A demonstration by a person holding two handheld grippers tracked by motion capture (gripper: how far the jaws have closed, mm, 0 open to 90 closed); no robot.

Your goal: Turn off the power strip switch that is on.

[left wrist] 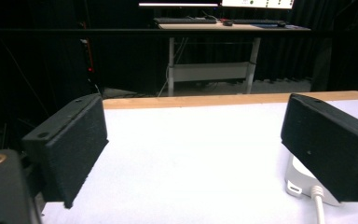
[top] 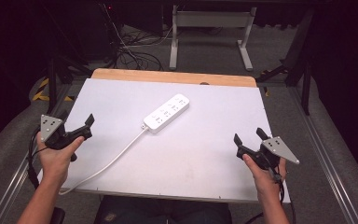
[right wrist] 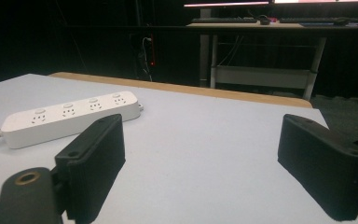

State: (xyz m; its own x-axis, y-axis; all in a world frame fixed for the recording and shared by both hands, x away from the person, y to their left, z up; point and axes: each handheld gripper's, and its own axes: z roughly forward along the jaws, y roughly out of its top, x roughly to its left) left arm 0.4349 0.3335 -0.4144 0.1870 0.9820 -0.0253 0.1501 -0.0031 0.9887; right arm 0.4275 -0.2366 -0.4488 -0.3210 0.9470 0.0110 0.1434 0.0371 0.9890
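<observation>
Power strip (top: 166,113) — one, four sockets; two grippers, left (top: 85,127) and right (top: 250,136) — fingers apart.

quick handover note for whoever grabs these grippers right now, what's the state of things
Left gripper: open, holding nothing, at the table's left edge.
Right gripper: open, holding nothing, near the right edge.
Power strip: lies flat and diagonal mid-table, untouched; its cord runs off the near-left edge.
Done: nothing visible yet.
Left: probably reaching in for the strip; both grippers are apart from it.
</observation>
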